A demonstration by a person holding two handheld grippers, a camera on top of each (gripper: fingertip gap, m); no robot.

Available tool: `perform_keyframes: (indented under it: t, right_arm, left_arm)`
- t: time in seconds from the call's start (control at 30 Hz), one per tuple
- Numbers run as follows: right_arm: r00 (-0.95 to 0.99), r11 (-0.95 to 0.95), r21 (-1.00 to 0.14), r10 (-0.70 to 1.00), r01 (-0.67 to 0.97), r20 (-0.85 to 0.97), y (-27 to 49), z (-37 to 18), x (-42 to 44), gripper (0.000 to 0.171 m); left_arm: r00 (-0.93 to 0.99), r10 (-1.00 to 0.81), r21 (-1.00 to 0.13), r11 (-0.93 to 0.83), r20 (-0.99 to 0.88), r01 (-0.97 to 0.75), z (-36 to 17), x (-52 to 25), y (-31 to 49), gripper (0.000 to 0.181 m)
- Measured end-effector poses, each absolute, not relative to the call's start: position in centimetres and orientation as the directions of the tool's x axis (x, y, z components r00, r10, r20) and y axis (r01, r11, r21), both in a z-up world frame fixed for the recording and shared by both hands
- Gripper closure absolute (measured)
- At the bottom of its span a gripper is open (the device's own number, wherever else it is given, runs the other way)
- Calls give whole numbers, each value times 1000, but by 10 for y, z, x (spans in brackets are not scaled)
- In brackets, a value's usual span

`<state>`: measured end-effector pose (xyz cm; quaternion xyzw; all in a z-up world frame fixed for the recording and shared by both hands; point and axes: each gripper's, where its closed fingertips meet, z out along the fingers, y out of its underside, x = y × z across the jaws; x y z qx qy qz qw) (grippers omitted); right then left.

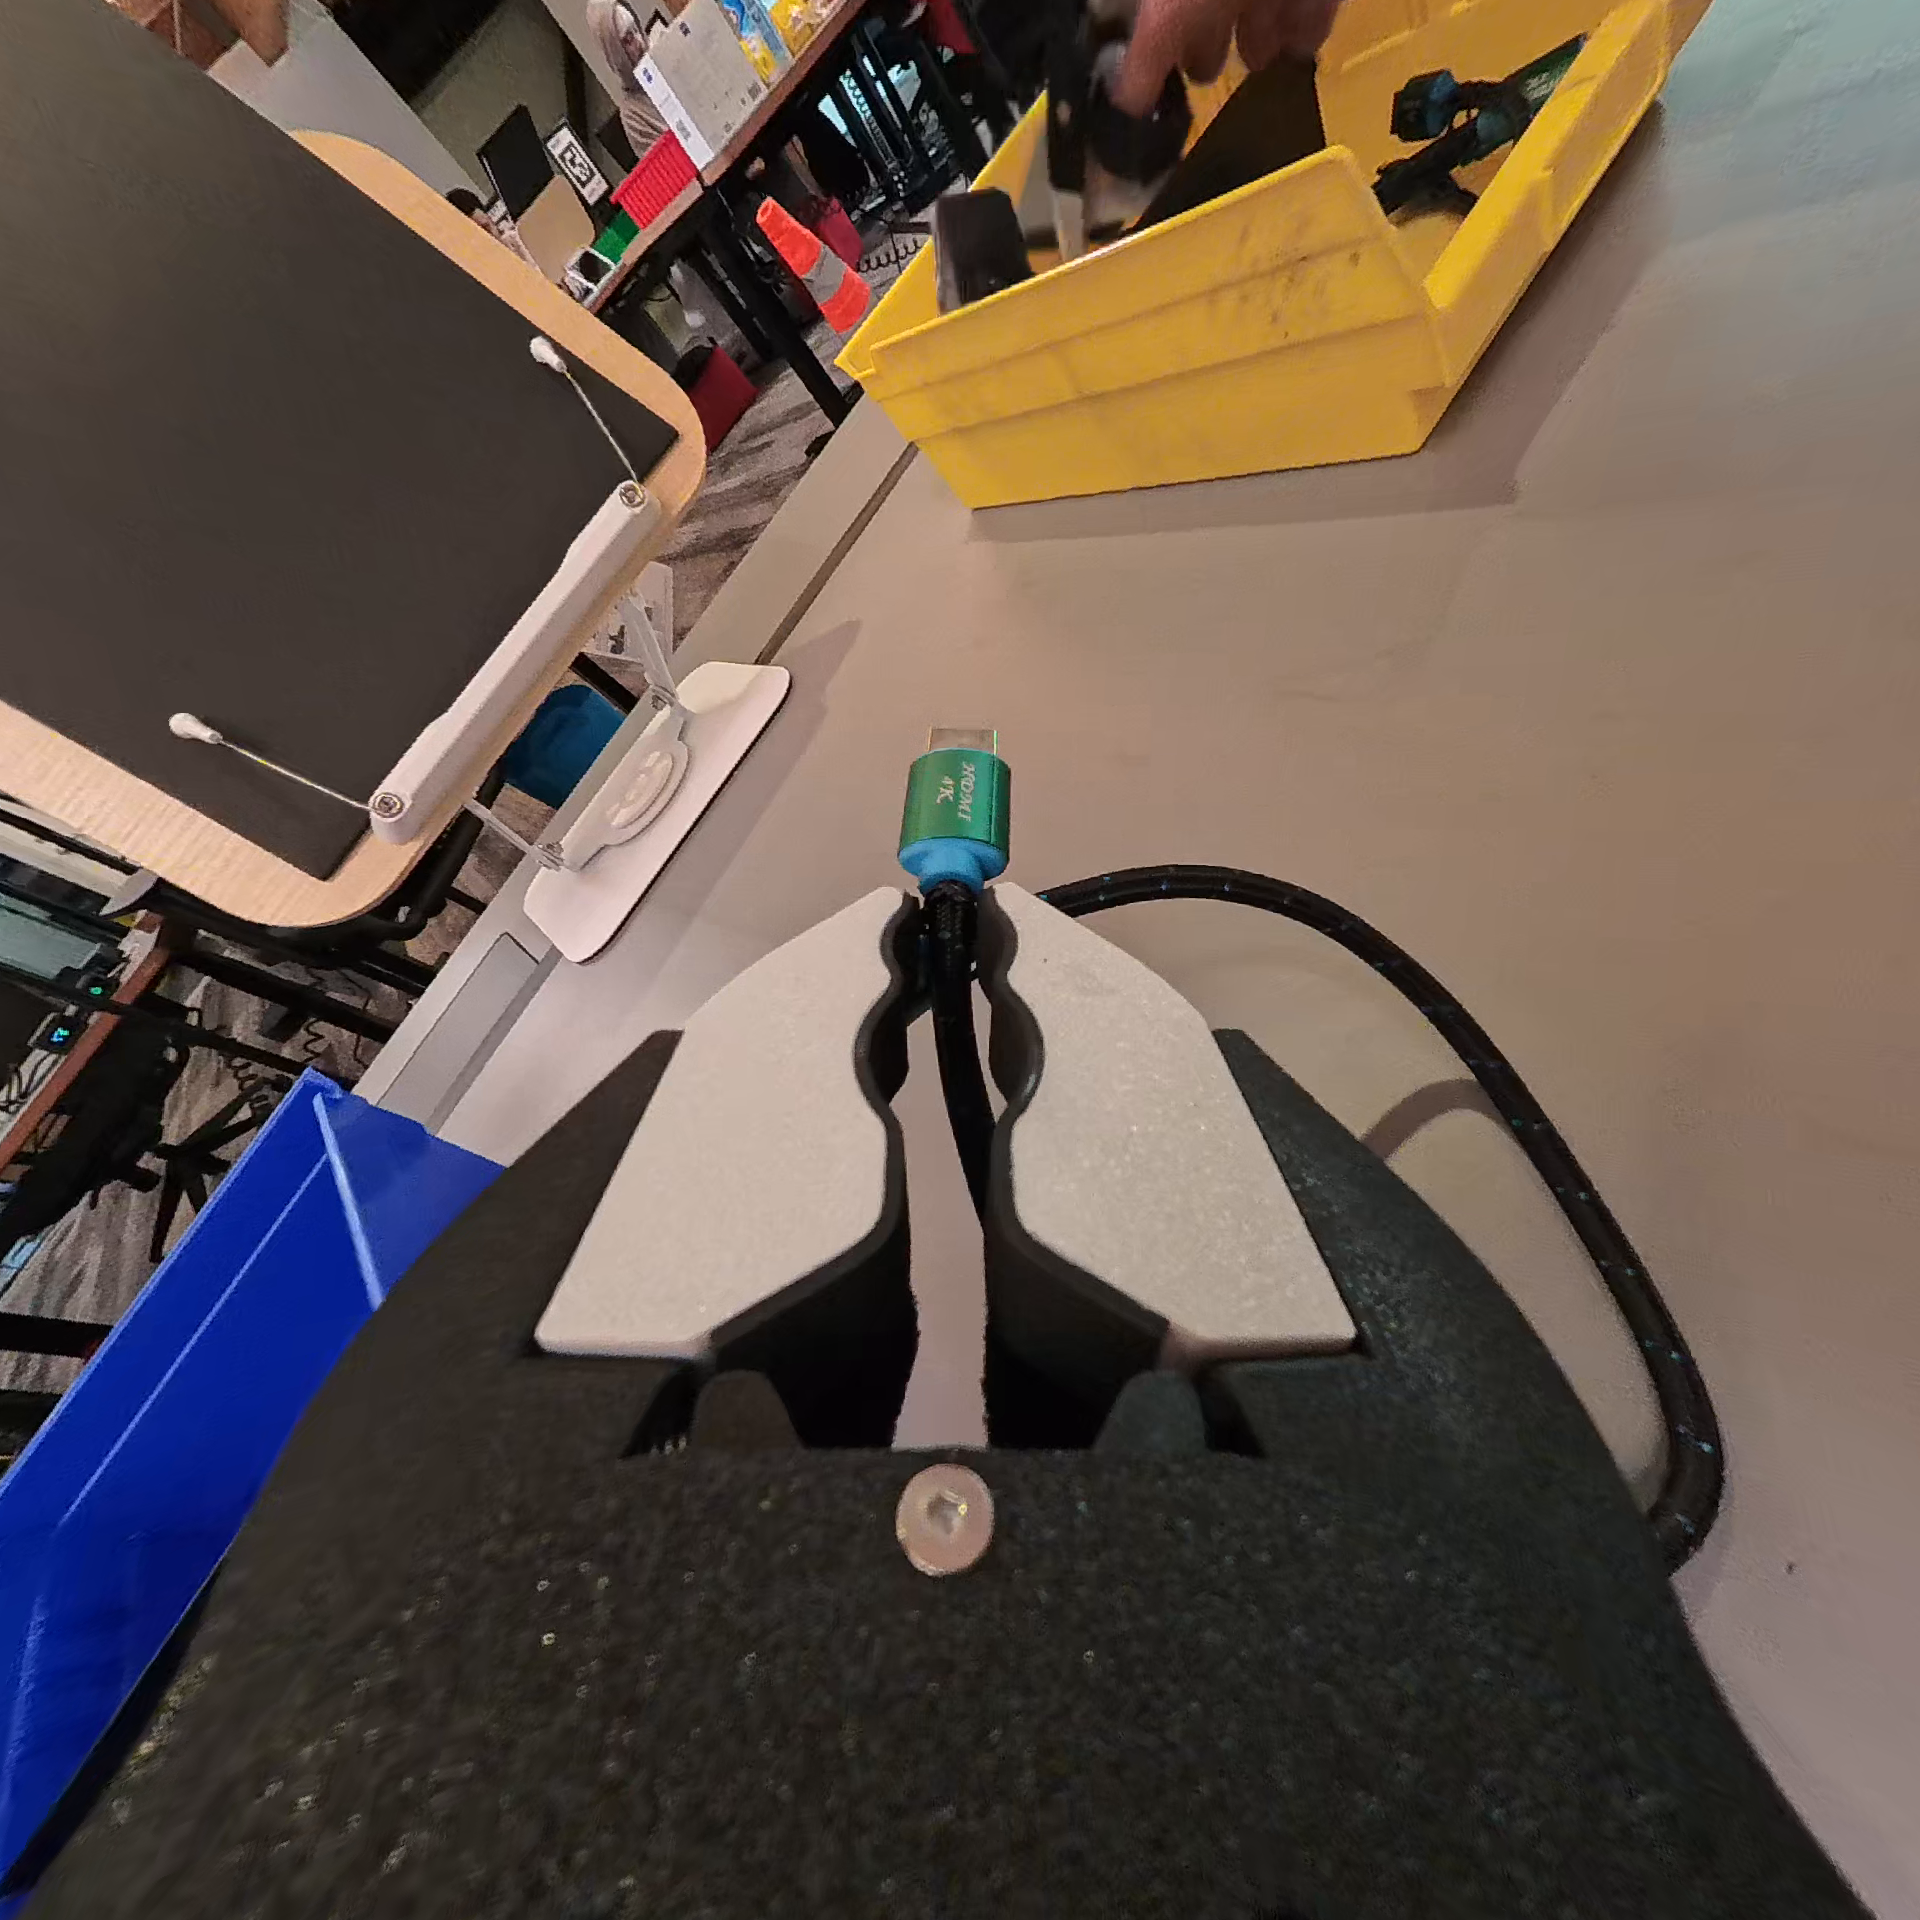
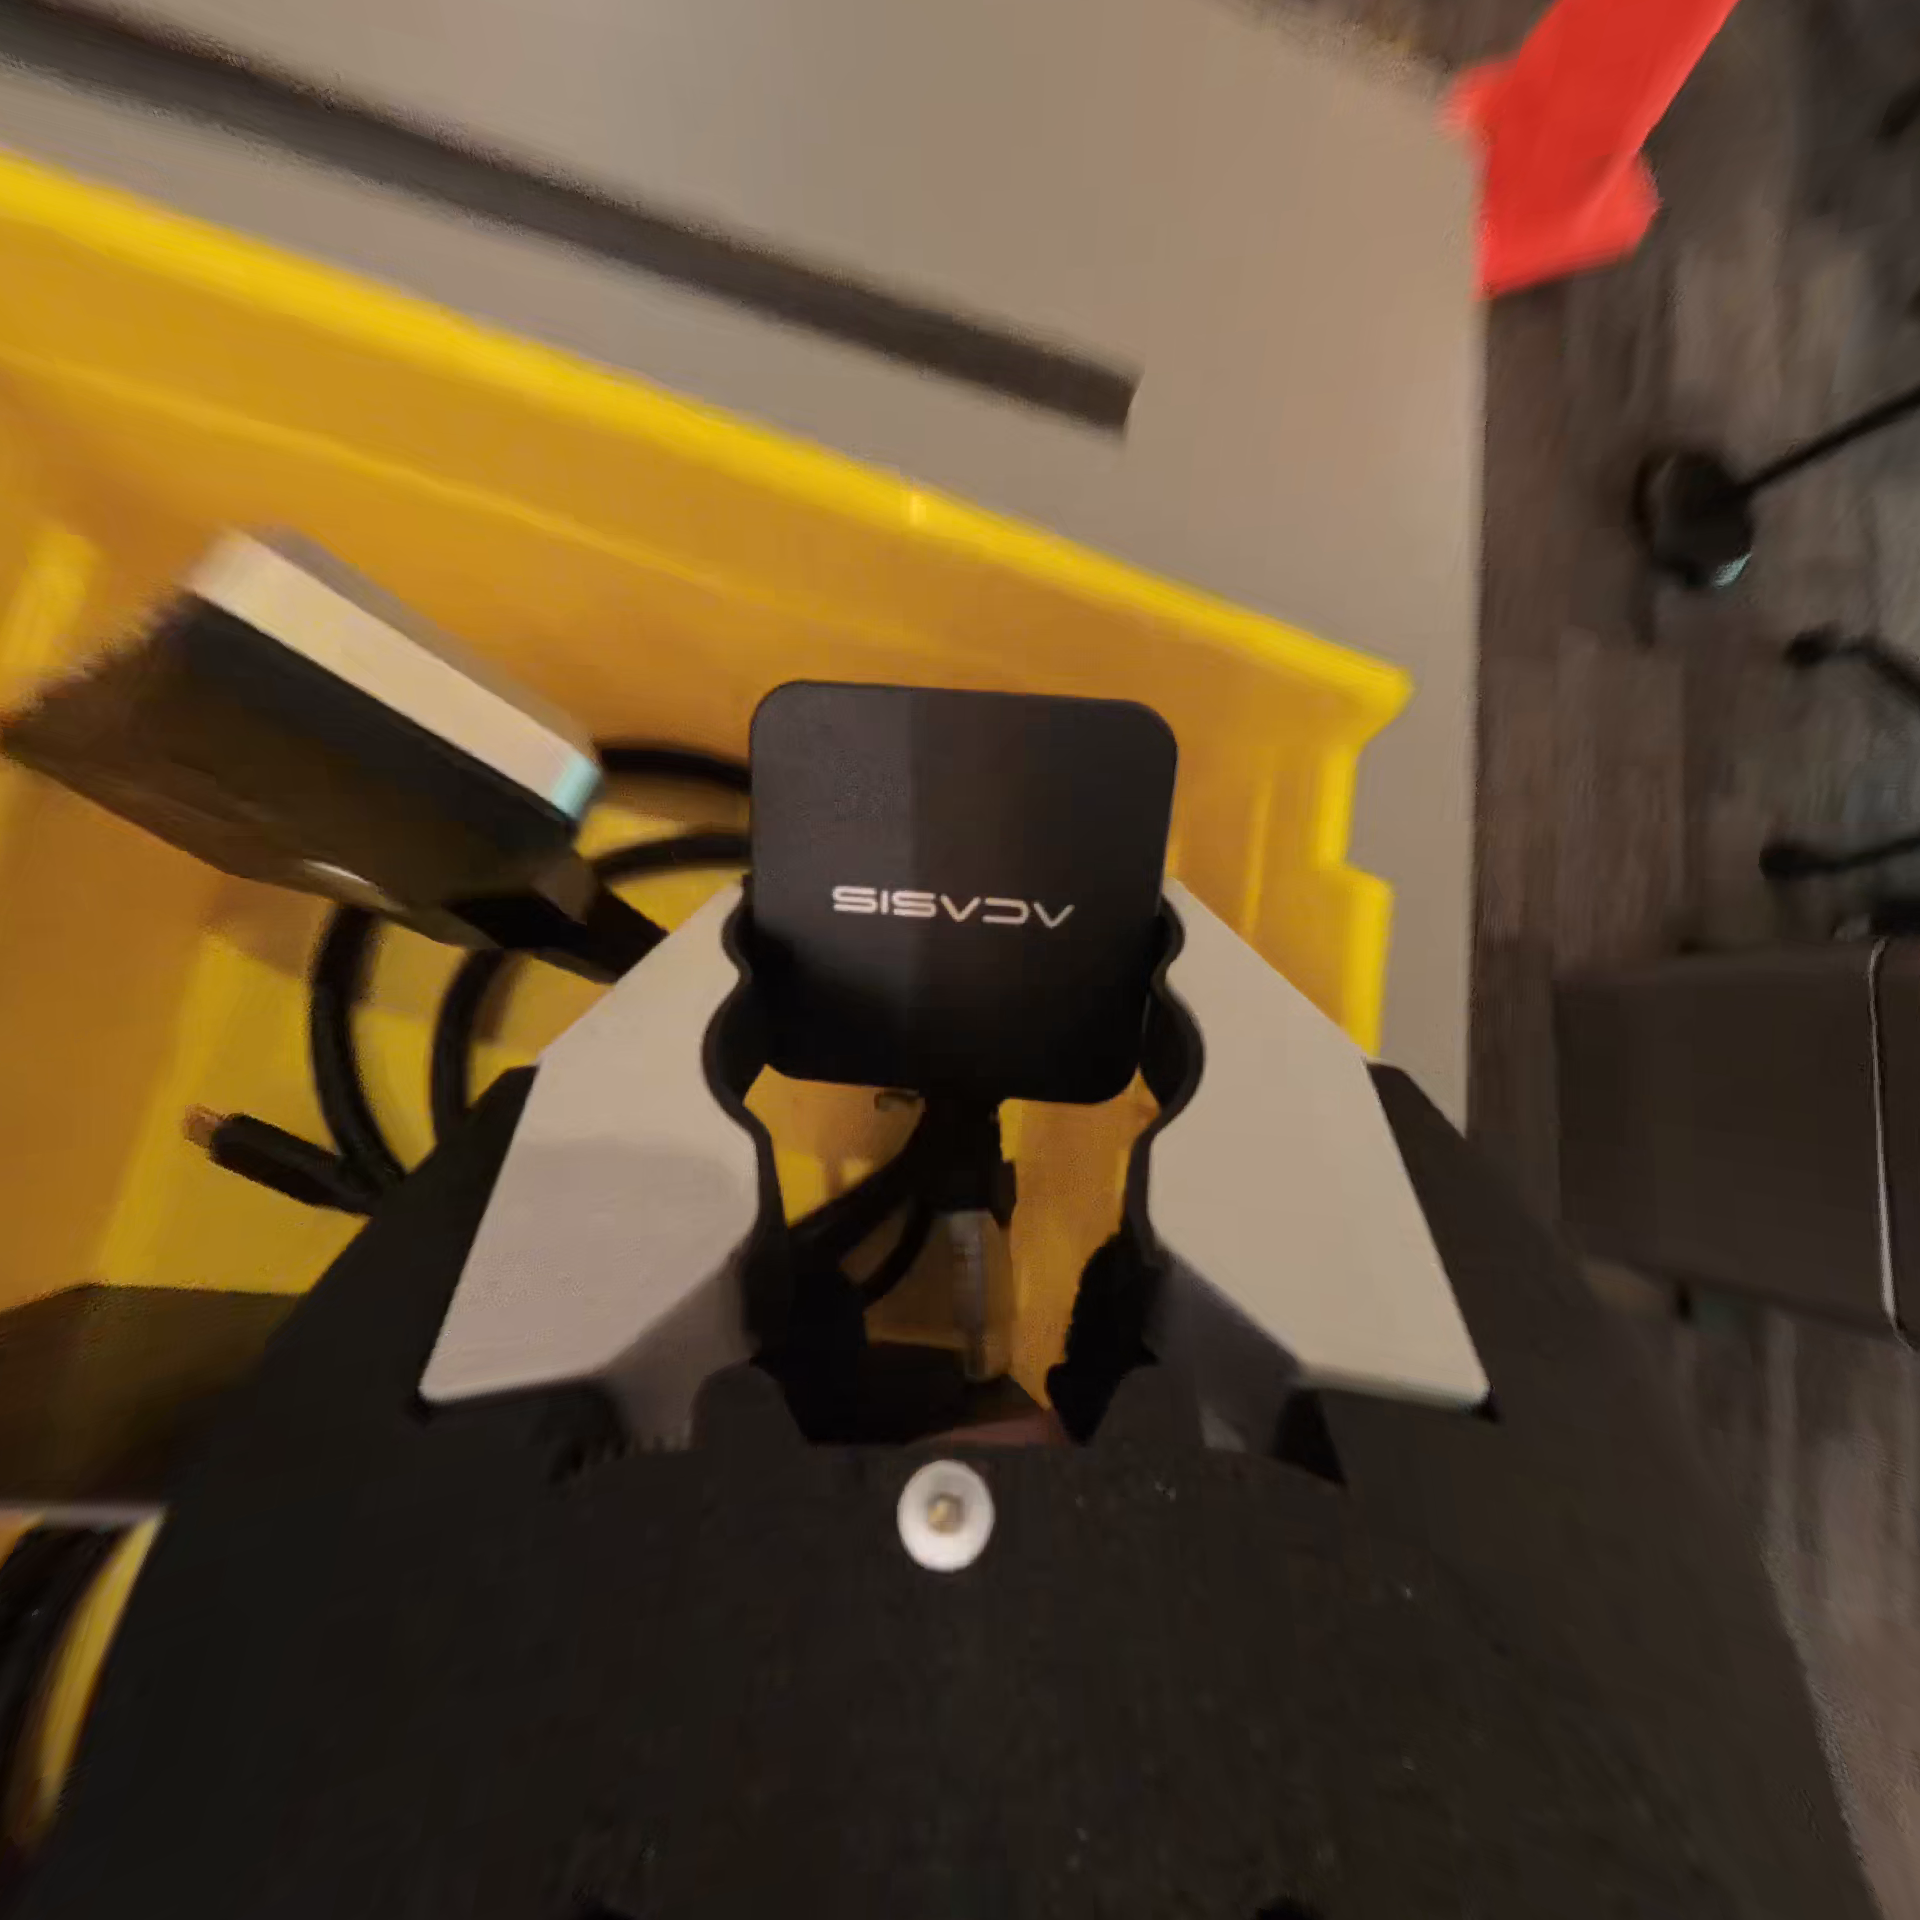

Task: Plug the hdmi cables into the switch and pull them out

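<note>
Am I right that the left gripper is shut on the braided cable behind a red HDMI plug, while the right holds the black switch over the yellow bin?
Not quite: the plug is green with a blue collar, not red, as the left wrist view shows. The rest stands: the left gripper is shut on the braided cable behind it, and the right gripper holds the black switch over the yellow bin.
</note>
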<state>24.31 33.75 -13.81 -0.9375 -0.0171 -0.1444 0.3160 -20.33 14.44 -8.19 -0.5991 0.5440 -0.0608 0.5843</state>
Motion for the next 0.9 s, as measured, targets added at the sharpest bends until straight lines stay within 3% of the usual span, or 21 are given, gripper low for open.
perform_keyframes:
  t: [0.07,0.27,0.33,0.43,0.47,0.53,0.63,0.73,0.8,0.83,0.87,0.9]
  right_arm:
    - [956,-893,-430,-3,130,294,332,-165,246,99]
    - [950,-926,-361,-9,109,311,332,-161,246,95]
    - [940,-891,-439,-47,113,337,327,-131,248,91]
    - [963,-745,-658,-86,108,255,310,-69,217,91]
    - [980,-673,-730,-38,120,196,303,-50,189,92]
    - [975,-524,-840,223,141,24,278,-26,98,93]
    - [707,-477,-875,647,83,-286,202,-23,-52,96]
    - [419,-513,-858,783,19,-459,143,-37,-146,100]
    - [315,-541,-837,811,84,-493,119,-58,-182,101]
    - [311,-540,-833,817,118,-486,116,-68,-191,105]
    - [281,-532,-837,829,132,-483,110,-73,-198,124]
    - [274,-524,-840,836,139,-476,108,-75,-201,154]
  left_arm:
    - [400,-720,-765,282,-568,-579,-81,-202,144,171]
    - [414,-715,-775,284,-563,-564,-77,-207,146,171]
    - [427,-715,-790,290,-554,-540,-71,-211,147,171]
    - [467,-723,-832,277,-510,-480,-61,-219,151,171]
    - [470,-731,-843,271,-495,-465,-60,-221,153,171]
    - [475,-747,-860,255,-465,-442,-59,-224,157,171]
    - [488,-787,-910,221,-379,-350,-54,-226,157,171]
    - [473,-811,-931,233,-346,-282,-46,-225,151,171]
    - [470,-817,-937,235,-335,-258,-42,-223,148,171]
    - [465,-821,-938,234,-331,-255,-41,-221,146,171]
    - [458,-825,-937,234,-332,-259,-42,-220,145,171]
    - [451,-827,-935,235,-336,-267,-44,-219,143,171]
